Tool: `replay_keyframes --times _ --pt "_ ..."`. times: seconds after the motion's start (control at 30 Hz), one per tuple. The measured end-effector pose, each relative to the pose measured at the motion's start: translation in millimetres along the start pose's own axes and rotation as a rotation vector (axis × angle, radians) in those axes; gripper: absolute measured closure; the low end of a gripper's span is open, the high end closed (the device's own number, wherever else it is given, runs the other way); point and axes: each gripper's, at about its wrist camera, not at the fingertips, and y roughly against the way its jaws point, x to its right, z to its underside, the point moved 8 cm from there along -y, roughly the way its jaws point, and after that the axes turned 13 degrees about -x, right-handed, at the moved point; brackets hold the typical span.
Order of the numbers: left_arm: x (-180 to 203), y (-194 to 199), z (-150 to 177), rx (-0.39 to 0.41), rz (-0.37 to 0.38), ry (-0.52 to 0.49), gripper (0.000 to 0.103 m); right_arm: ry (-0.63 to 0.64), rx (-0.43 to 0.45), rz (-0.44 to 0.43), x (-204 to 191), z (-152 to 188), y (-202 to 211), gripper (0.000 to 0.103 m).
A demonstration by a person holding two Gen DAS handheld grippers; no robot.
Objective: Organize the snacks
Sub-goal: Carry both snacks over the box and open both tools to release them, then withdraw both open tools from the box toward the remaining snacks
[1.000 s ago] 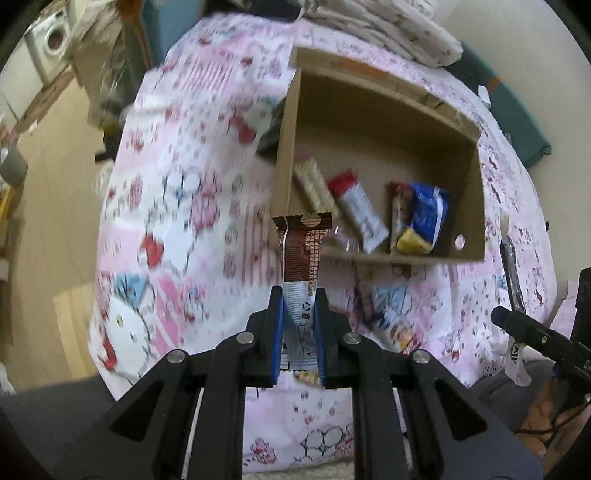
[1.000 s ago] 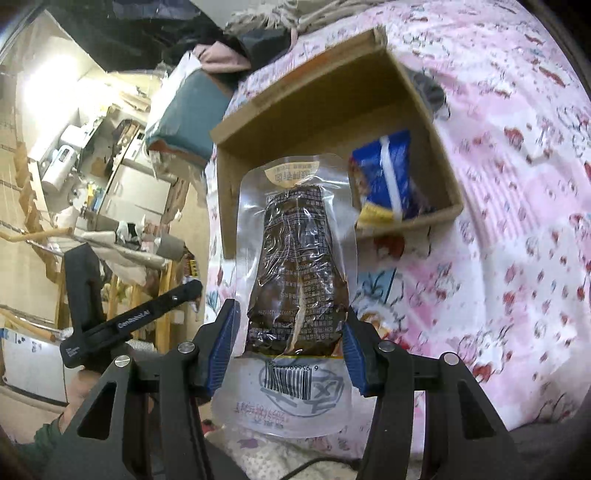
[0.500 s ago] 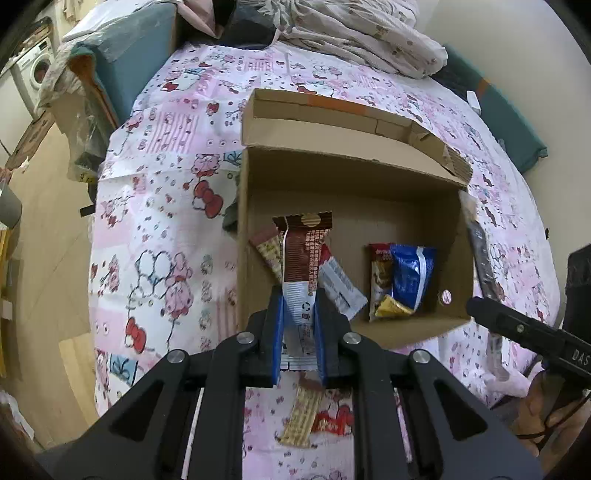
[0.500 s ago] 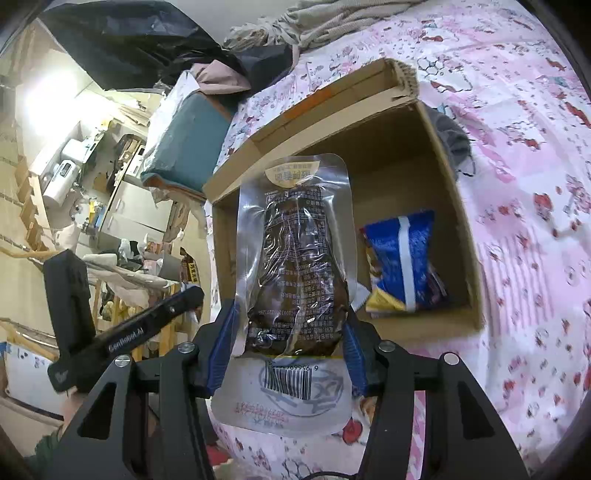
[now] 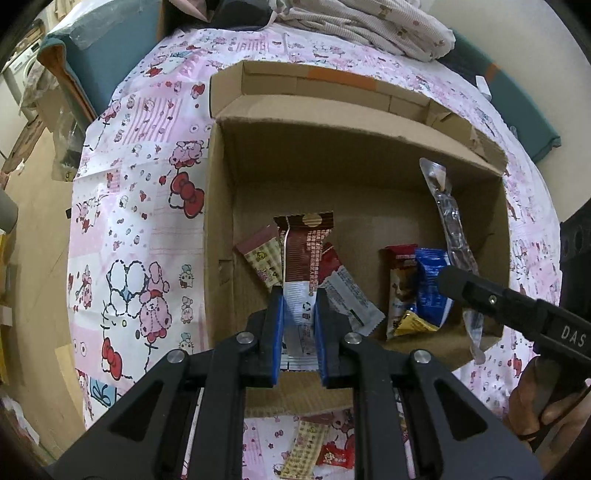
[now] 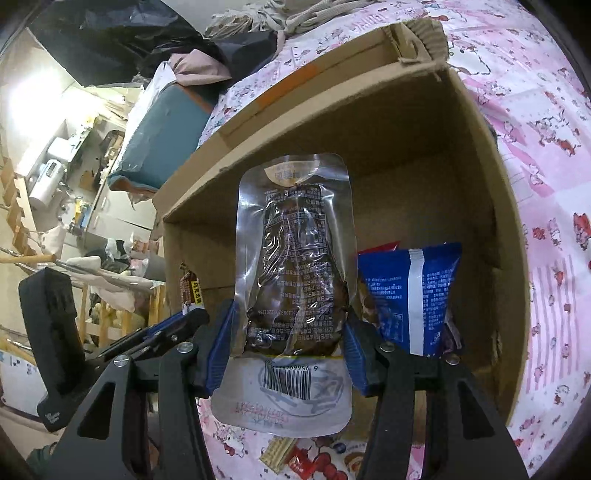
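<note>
Our left tool point(image 5: 298, 325) is clamped on a brown bar point(image 5: 302, 258), our right tool point(image 6: 288, 347) on a clear pouch point(image 6: 295, 258); both snacks hang over the box point(image 5: 332, 155).

A lived-in bedroom at home

A bed point(image 5: 140, 206) under a pink cartoon sheet, rumpled bedding point(image 5: 369, 26) at its far edge, a teal cushion point(image 6: 162, 136) off its corner, and household clutter point(image 6: 74, 192) across the floor beyond.
</note>
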Motion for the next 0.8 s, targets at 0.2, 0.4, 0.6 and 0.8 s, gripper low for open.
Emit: replay_keyframes --times 0.2,0.4,0.6,0.8 --pt "0.2 -4.4 -1.2 -0.004 0.007 -0.003 0.090 -0.023 -0.020 0.007 8.2 1.5 -10.0 0.047" --pt "1.7 -4.3 -3.4 0.014 0.003 -0.009 0.090 -0.035 -0.006 0.034 9.2 -1.7 -13.0 0.041" --pt "3.0 -9.5 -2.7 0.003 0.011 -0.006 0.089 -0.082 0.023 -0.010 13.3 -3.5 -8.6 0.026" --pt "4.6 -6.7 -2.6 0.025 -0.014 -0.012 0.037 -0.061 0.073 -0.007 9.8 -7.7 4.3 0.012"
